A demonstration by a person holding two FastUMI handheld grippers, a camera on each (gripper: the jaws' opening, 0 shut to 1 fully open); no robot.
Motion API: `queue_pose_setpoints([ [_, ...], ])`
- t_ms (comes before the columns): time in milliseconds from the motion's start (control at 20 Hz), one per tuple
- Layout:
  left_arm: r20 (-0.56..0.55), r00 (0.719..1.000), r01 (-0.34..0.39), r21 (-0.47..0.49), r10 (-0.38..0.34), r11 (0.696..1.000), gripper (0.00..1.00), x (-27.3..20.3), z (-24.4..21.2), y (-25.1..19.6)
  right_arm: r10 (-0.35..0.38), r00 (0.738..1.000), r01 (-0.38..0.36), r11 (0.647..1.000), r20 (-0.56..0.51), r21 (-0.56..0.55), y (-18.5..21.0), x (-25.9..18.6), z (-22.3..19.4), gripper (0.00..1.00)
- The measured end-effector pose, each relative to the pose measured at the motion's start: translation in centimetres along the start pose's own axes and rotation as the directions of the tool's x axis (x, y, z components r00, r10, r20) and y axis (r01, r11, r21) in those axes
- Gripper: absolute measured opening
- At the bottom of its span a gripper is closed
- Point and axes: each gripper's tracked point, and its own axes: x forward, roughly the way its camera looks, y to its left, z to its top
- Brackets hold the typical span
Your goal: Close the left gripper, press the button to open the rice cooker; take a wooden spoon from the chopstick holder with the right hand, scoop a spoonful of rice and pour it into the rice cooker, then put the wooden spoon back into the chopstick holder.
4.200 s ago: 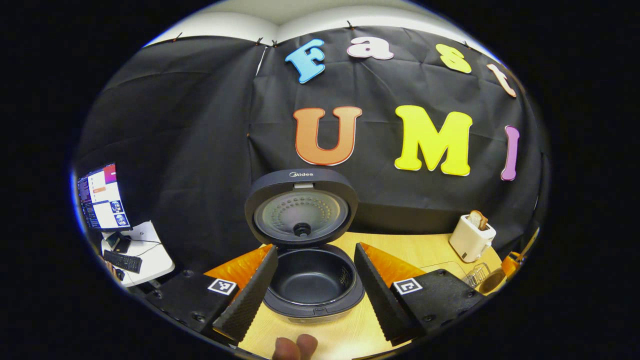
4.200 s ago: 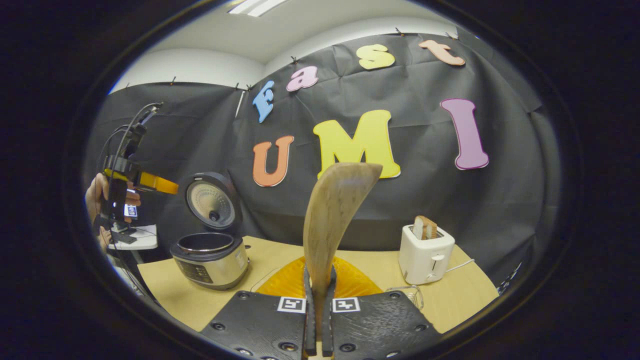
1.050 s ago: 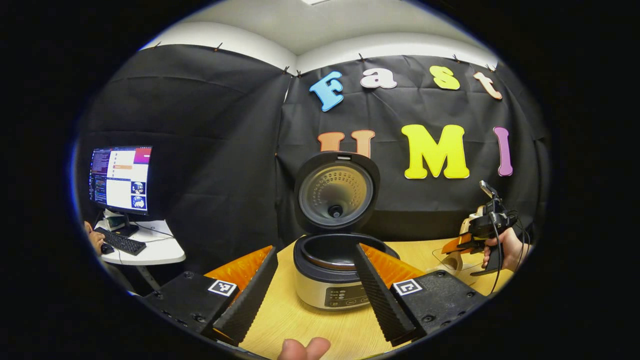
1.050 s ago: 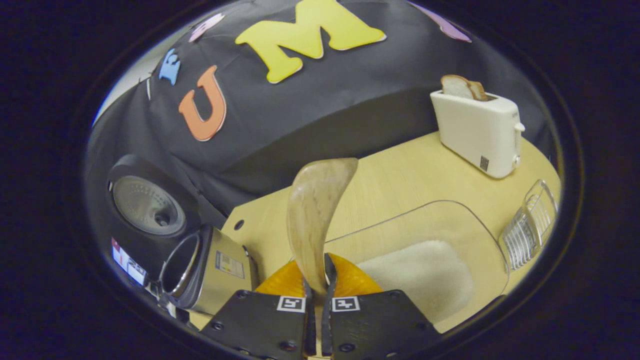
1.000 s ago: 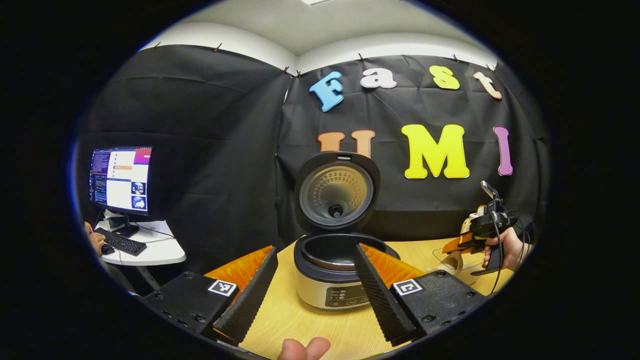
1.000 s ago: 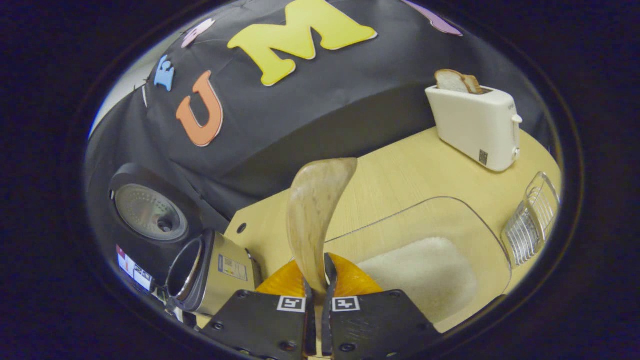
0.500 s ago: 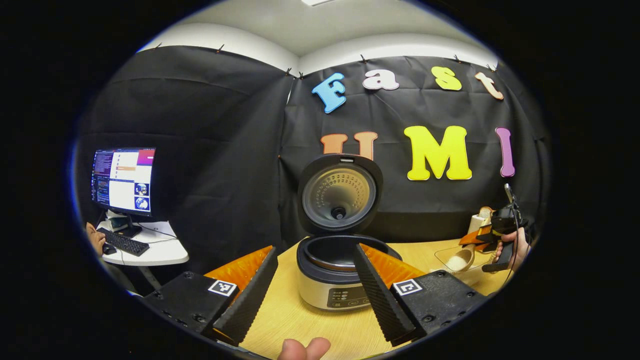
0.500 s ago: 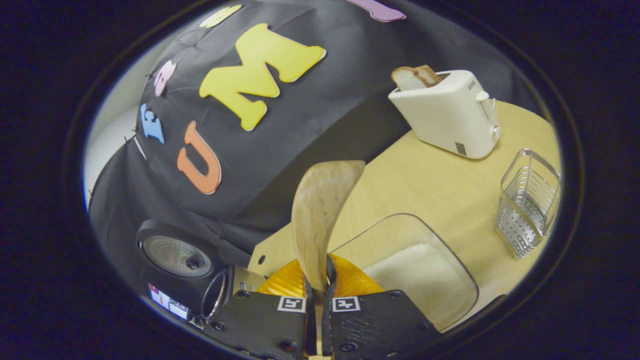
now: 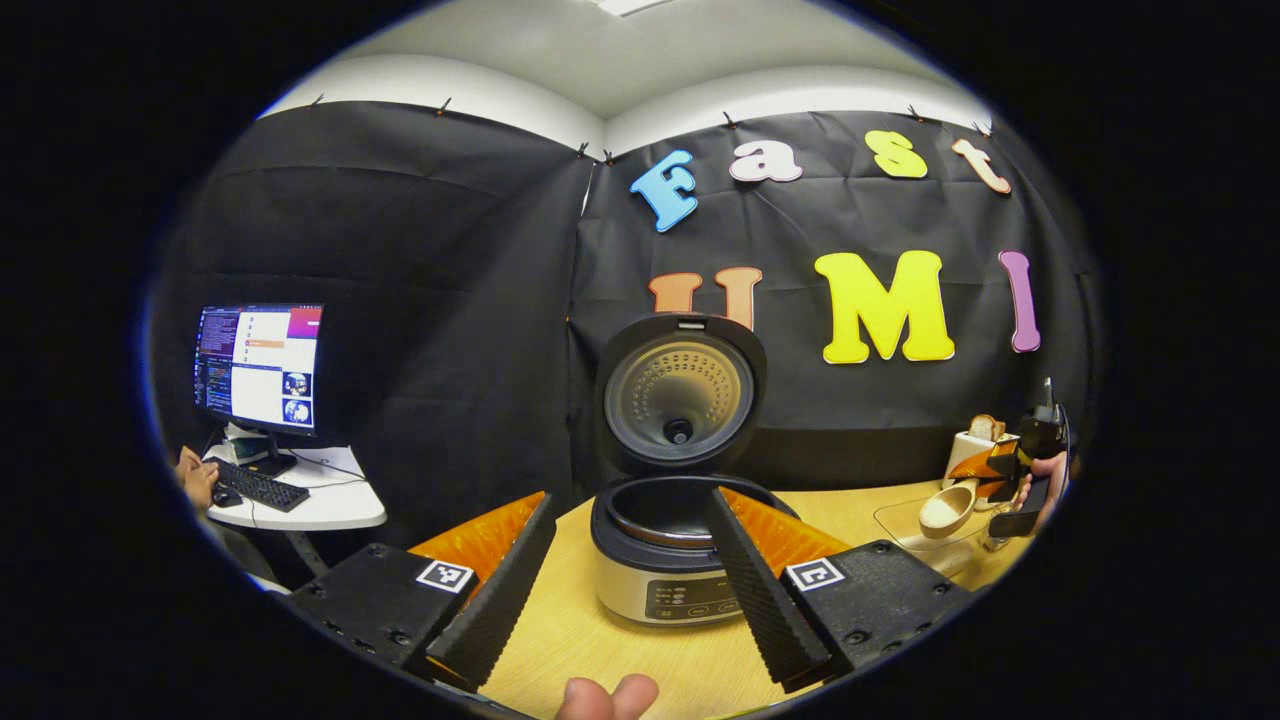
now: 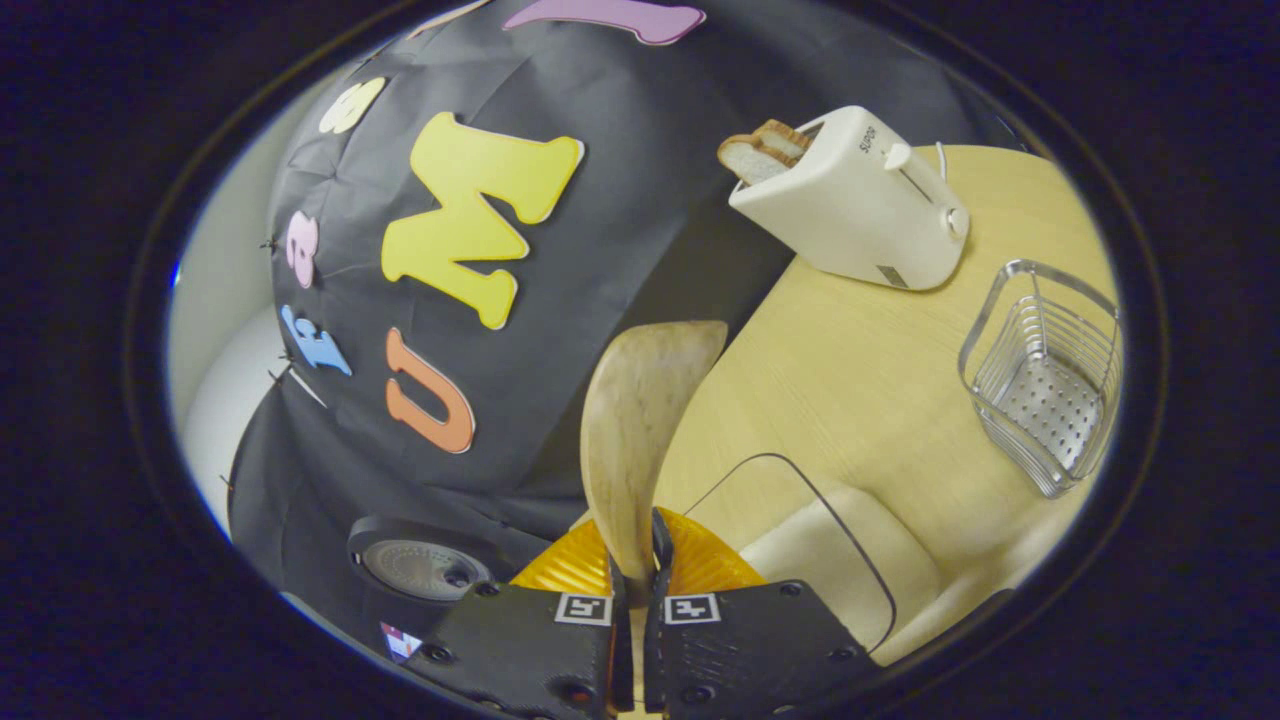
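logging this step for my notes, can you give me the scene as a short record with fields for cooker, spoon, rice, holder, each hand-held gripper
cooker: dark round rice cooker, lid up, pot looks empty
spoon: pale wooden spoon, handle clamped in the right hand-held gripper
rice: white rice in a clear plastic container on the table
holder: metal wire chopstick holder, empty
left hand-held gripper: open, holding nothing, facing the cooker

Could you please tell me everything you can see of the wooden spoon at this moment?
The wooden spoon is pale, grainy wood with a broad oval bowl and a narrowing neck. The right gripper is shut on its handle, both fingers pressing on it, the bowl pointing forward. In the left gripper view it is tilted, bowl low over the clear container of rice. Whether it touches the rice I cannot tell.
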Motion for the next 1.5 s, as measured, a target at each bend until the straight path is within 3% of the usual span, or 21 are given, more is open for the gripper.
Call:
queue_pose_setpoints([
  [300,-0.033,0.999,-0.029,-0.007,0.029,1.0,0.98,-0.2,-1.2,0.5,0.038,0.999,-0.036,0.994,-0.014,0.104,1.0,-0.9,-0.1,0.01],
  [600,-0.022,0.999,-0.024,0.003,0.025,1.0,0.97,-0.4,-0.8,0.6,0.084,0.996,-0.08,0.99,-0.031,0.112,2.6,-0.5,-0.7,0.01],
  [900,-0.018,0.999,-0.035,0.0,0.035,0.999,0.98,-0.6,-0.4,1.6,0.156,0.985,-0.148,0.983,-0.073,0.109,7.9,0.0,-3.0,0.0],
  [1350,-0.001,0.989,-0.149,0.053,0.149,0.987,0.97,-1.0,0.5,6.9,0.207,0.967,-0.205,0.978,-0.149,0.032,17.1,5.2,-10.8,0.0],
  [1500,0.003,0.99,-0.144,0.08,0.144,0.986,0.97,-0.9,0.5,7.0,0.198,0.96,-0.209,0.977,-0.199,-0.033,19.3,7.6,-14.7,0.0],
])
